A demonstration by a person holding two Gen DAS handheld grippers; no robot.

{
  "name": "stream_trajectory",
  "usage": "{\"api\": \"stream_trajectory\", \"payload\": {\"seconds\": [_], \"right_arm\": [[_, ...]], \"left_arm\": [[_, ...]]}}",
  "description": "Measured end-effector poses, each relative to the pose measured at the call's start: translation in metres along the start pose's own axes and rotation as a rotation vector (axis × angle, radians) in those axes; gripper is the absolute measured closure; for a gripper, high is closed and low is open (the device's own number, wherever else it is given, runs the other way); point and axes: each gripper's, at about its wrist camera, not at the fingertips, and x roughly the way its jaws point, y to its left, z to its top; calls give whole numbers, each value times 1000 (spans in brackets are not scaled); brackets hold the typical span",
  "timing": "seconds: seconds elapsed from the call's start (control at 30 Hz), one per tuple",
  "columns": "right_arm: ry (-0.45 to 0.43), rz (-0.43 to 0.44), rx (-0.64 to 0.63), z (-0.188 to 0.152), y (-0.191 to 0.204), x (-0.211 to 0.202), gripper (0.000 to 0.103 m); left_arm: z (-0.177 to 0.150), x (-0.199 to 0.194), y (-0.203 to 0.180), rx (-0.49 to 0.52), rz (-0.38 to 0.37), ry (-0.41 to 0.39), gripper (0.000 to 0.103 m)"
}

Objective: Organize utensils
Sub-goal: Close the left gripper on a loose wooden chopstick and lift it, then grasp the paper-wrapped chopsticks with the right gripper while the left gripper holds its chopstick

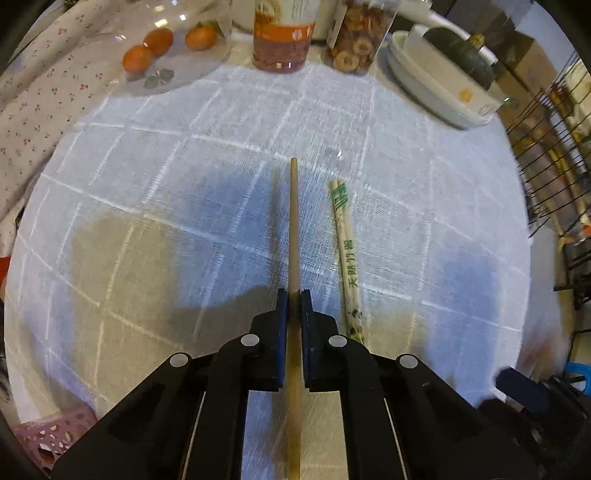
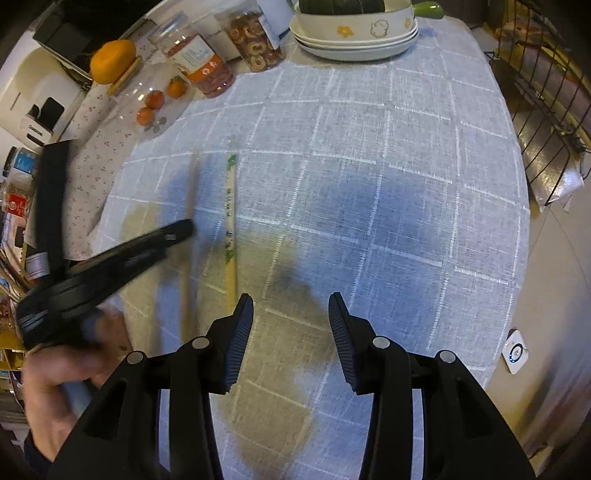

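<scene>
Black linkage fills the bottom of the left wrist view, and the left gripper [image 1: 294, 295] has its blue pads clamped tight on a plain chopstick [image 1: 294, 221], which runs straight out toward twelve o'clock over the checked cloth of the bench [image 1: 184, 155]. Just beside it, at about one o'clock from the pads, lies the printed chopstick [image 1: 345, 254] with green characters, flat on the cloth and not touched by anything. Over in the right wrist view, the right gripper [image 2: 291, 310] hangs above bare cloth with its ribbed pads apart and nothing between them; the printed stick sits at about eleven o'clock from it, with the left gripper and the person's hand [image 2: 62, 369] blurred at nine o'clock. Up at twelve o'clock stand jars of dried fruit [image 1: 360, 33], small oranges [image 1: 159, 40] under a clear cover, and stacked white dishes [image 1: 428, 77]; a wire rack [image 1: 546, 147] hangs at three o'clock, and a pink basket [image 1: 51, 435] peeks in at seven o'clock. My read: this is the pick-up step, first stick secured, second still waiting. Whether the held stick has left the cloth I cannot tell. Next, I'd say, it needs carrying to wherever utensils belong, possibly that pink basket, while the right gripper is well placed to drop onto the printed stick and close across its narrow shaft.
</scene>
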Motion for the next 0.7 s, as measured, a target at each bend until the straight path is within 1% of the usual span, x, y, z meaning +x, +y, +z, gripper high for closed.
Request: {"api": "stream_trajectory", "payload": {"seconds": [0.07,0.17,0.2,0.23,0.27,0.37,0.47,0.53,0.63,0.7], "right_arm": [[5,2,-11,3,2,6,60],[16,32,-25,8,7,14,60],[21,44,-36,10,11,18,60],[29,49,-46,13,14,23,60],[35,52,-52,15,17,26,60],[46,60,-62,28,28,41,60],[48,81,-73,38,43,52,60],[58,57,-106,43,55,61,60],[45,-31,-156,52,69,75,60],[33,-58,-160,56,72,83,60]], "left_arm": [[-6,-18,4,0,-35,-33,98],[-16,-43,8,1,-83,-72,98],[-22,-56,7,11,-98,-86,98],[-21,-61,4,22,-110,-96,97],[-28,-77,3,38,-130,-111,97],[-47,-111,-1,66,-155,-140,97],[-72,-133,8,92,-161,-143,97],[-76,-137,16,92,-148,-148,97],[-83,-135,27,77,-146,-129,97],[-87,-133,30,91,-134,-127,97]]}}
